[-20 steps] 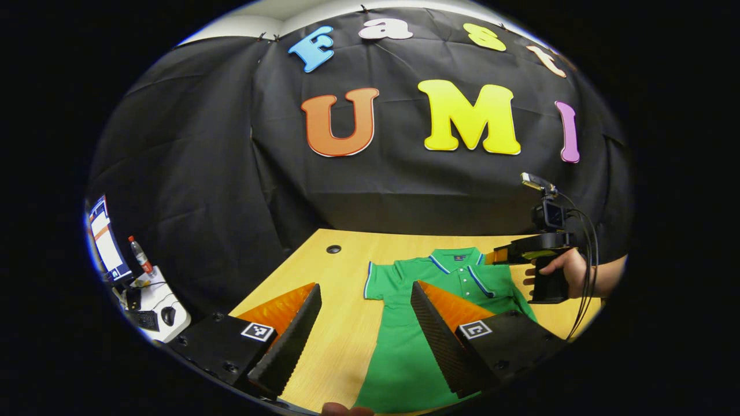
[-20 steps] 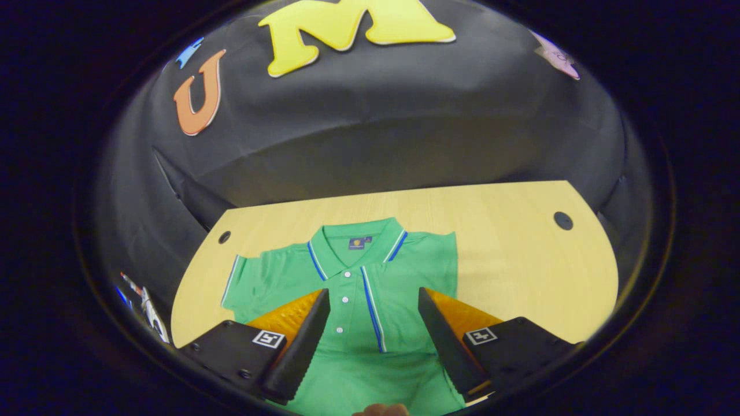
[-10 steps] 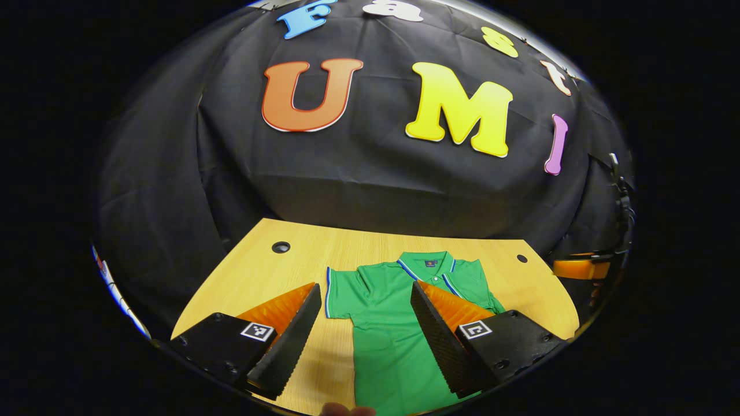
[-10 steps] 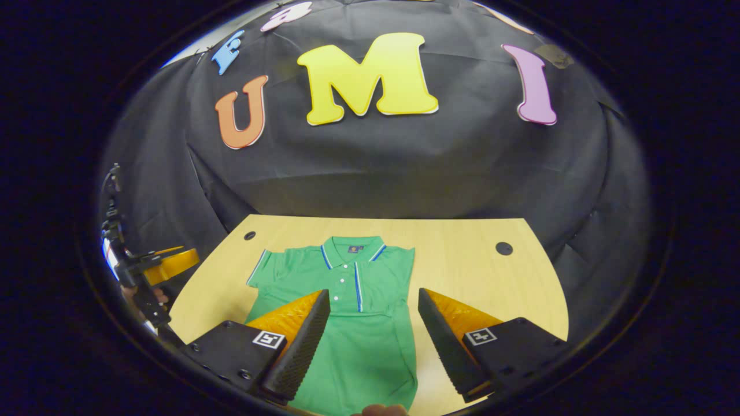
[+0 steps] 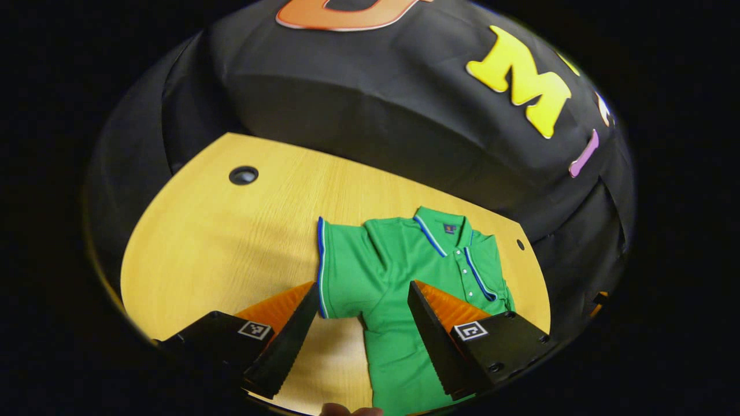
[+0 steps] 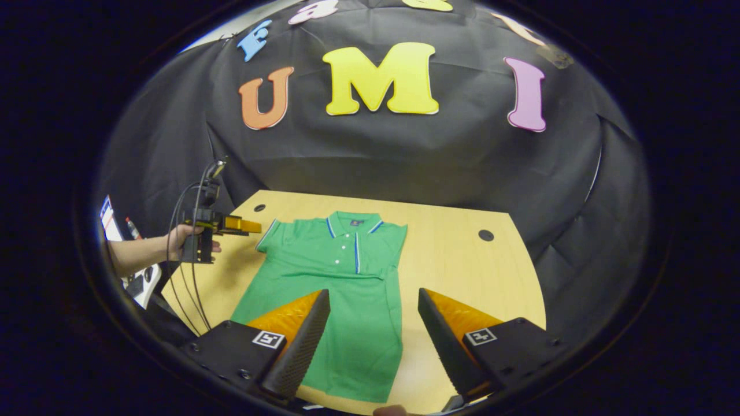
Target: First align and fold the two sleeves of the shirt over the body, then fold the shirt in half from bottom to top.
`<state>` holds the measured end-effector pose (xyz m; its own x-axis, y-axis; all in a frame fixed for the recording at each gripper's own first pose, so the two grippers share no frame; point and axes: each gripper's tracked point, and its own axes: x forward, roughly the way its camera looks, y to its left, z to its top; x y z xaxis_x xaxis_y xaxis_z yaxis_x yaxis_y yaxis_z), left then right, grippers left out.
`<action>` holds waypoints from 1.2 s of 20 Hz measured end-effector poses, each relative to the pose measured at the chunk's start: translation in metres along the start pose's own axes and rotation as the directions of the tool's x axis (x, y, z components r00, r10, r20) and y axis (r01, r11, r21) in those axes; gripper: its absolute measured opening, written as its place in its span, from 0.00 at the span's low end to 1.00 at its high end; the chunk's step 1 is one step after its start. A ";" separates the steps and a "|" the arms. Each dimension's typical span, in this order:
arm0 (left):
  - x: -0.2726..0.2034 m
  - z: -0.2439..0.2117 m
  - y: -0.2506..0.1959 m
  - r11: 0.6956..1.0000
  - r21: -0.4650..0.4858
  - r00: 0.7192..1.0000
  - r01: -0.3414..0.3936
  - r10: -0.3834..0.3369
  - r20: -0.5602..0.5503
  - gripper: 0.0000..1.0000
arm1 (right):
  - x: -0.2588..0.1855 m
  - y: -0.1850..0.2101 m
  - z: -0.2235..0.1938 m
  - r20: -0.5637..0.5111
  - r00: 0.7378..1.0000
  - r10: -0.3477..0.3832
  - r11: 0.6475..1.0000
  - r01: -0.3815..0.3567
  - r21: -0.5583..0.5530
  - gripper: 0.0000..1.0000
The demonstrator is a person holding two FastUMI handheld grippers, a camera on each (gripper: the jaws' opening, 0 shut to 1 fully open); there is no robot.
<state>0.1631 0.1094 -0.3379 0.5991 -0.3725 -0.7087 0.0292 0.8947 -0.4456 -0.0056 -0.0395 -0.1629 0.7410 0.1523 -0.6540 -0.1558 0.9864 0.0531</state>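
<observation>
The table carries the shirt flat, collar toward its far edge. The shirt's right side is already folded in, judging by its straight edge; the left sleeve lies spread toward the left edge. The left gripper hangs above it, jaws spread, empty. Best to pinch the cuff hem and carry it across level, aligned with the other fold. The right gripper hovers wide apart over the near hem. The right gripper view adds the hand holding the left gripper.

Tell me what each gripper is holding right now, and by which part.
Nothing is held. The left gripper and right gripper are both open above the green shirt, which lies on the table.
</observation>
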 end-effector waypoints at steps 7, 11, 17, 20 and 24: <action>0.041 -0.002 0.034 0.993 0.111 0.991 -0.037 0.051 -0.125 0.97 | 0.000 -0.021 -0.011 -0.034 0.998 -0.044 0.996 0.046 0.074 0.97; 0.053 -0.003 0.023 0.985 0.167 0.988 -0.030 0.055 -0.145 0.88 | 0.005 -0.031 -0.014 -0.034 0.997 -0.075 0.993 0.078 0.086 0.96; 0.064 0.004 0.035 0.974 0.154 0.979 -0.167 0.182 -0.090 0.09 | 0.004 -0.034 -0.021 -0.028 0.996 -0.087 0.995 0.089 0.056 0.96; 0.063 0.003 0.032 0.972 0.159 0.978 -0.172 0.188 -0.095 0.03 | 0.004 -0.040 -0.026 -0.030 0.995 -0.099 0.992 0.101 0.081 0.97; 0.053 0.014 0.012 0.978 0.158 0.988 -0.133 0.143 -0.054 0.03 | 0.001 -0.052 -0.020 -0.005 0.993 -0.115 0.984 0.115 0.135 0.92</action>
<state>0.2064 0.1037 -0.3726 0.5532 -0.2532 -0.7936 0.0753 0.9640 -0.2551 -0.0098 -0.0913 -0.1819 0.7509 0.0373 -0.6594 0.0200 0.9967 0.0791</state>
